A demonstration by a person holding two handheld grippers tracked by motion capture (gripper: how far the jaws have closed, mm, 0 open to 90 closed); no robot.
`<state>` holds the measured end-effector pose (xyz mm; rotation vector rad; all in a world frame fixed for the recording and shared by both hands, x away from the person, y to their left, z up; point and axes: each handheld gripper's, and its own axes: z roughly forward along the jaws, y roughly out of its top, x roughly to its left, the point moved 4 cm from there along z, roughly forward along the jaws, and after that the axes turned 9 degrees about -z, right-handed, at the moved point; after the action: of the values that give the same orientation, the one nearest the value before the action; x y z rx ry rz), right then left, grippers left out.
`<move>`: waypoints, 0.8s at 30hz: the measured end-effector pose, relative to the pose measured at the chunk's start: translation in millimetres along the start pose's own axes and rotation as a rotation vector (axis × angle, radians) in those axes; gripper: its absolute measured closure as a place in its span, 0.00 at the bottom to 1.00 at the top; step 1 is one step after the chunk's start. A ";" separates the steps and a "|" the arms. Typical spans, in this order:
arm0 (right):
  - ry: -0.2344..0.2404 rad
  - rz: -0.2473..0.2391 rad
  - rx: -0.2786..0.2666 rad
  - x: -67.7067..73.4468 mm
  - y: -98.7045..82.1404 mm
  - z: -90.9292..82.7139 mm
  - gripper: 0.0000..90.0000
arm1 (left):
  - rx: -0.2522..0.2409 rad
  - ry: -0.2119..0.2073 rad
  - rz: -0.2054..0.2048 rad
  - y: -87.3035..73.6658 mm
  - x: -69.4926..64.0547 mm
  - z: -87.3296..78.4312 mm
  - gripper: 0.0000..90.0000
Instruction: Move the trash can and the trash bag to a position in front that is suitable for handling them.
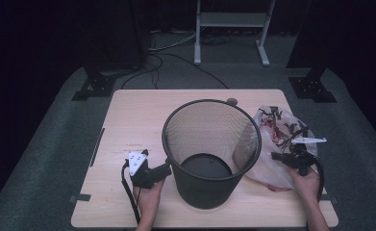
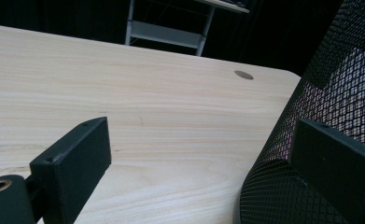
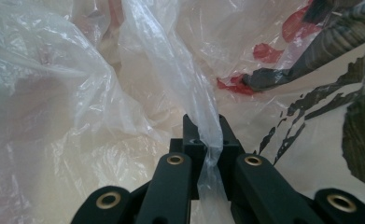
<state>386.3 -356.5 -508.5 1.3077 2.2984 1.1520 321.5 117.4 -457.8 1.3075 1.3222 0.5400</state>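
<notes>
Right now the right gripper [image 1: 278, 156] is clamped on a fold of the crumpled clear plastic bag [image 1: 277, 139] w/ red and black print, which lies touching the right side of the black mesh wastebasket [image 1: 209, 144], while the left gripper [image 1: 169, 168], jaws spread, is at the basket's left wall, so the bag must go up and leftward over the rim.

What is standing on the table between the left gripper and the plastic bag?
The black mesh bin stands between the left gripper and the plastic bag, seen in the high view.

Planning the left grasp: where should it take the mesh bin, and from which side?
Judging by the pose, take the mesh bin by its top rim, from its left side: the left gripper is open beside that wall. The wall itself is too wide.
</notes>
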 end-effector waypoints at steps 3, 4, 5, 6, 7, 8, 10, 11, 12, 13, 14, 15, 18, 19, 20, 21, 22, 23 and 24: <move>-0.002 0.003 0.001 -0.3 -0.2 -0.4 0.98 | 0.005 -0.005 0.003 -0.8 -3.8 2.8 0.05; -0.003 0.003 0.001 -0.6 -0.4 -0.7 0.98 | 0.007 -0.008 0.007 -1.0 -5.1 3.5 0.05; -0.003 0.005 0.001 -0.8 -0.5 -0.9 0.98 | 0.007 -0.010 0.011 -1.3 -6.3 4.3 0.05; -0.003 0.007 0.001 -1.1 -0.8 -1.3 0.98 | 0.007 -0.015 0.011 -1.5 -7.7 5.4 0.05; -0.003 0.007 0.000 -1.5 -1.0 -1.5 0.98 | 0.007 -0.017 0.013 -1.7 -8.5 6.3 0.05; -0.003 0.008 -0.001 -1.7 -1.0 -1.6 0.98 | 0.009 -0.018 0.012 -1.8 -9.1 6.8 0.05; -0.003 0.008 -0.001 -2.1 -1.1 -1.7 0.98 | 0.009 -0.021 0.016 -1.9 -10.4 8.1 0.05; -0.003 0.007 0.000 -2.2 -1.1 -1.8 0.98 | 0.009 -0.021 0.016 -2.0 -10.9 8.5 0.05; -0.003 0.007 0.000 -2.4 -1.1 -1.8 0.98 | 0.011 -0.023 0.018 -2.1 -11.4 9.1 0.05; -0.002 0.008 -0.001 -2.4 -1.2 -1.8 0.98 | 0.011 -0.027 0.018 -2.0 -12.0 9.8 0.05; -0.001 0.009 0.000 -2.6 -1.2 -1.9 0.98 | 0.014 -0.028 0.020 -1.8 -12.1 10.1 0.05; -0.002 0.009 0.000 -2.6 -1.2 -2.0 0.98 | 0.015 -0.029 0.019 -1.7 -11.6 10.6 0.05; -0.003 0.009 0.000 -2.7 -1.2 -2.6 0.99 | 0.024 -0.012 0.031 -1.3 -6.5 11.0 0.04; -0.003 0.008 -0.004 -2.9 -1.1 -3.1 0.99 | 0.026 -0.006 0.029 -0.8 -3.1 10.6 0.04; 0.000 0.010 -0.008 -3.0 -0.8 -3.9 0.99 | 0.025 -0.004 0.030 -0.5 -1.2 10.2 0.04; 0.000 0.009 -0.010 -3.4 -0.7 -4.5 1.00 | 0.024 0.003 0.031 0.1 1.4 9.2 0.04; 0.000 0.009 -0.014 -3.7 -0.5 -5.4 1.00 | 0.022 0.009 0.035 0.6 4.5 8.0 0.04; 0.003 0.012 -0.018 -3.8 -0.2 -6.5 1.00 | 0.021 0.016 0.036 1.1 7.5 6.9 0.04; 0.003 0.009 -0.022 -4.0 0.5 -7.9 1.00 | 0.021 0.023 0.039 1.8 10.7 5.5 0.04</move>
<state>384.4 -363.5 -503.6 1.3110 2.2770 1.1797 329.8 125.4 -461.6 1.3509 1.3265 0.5710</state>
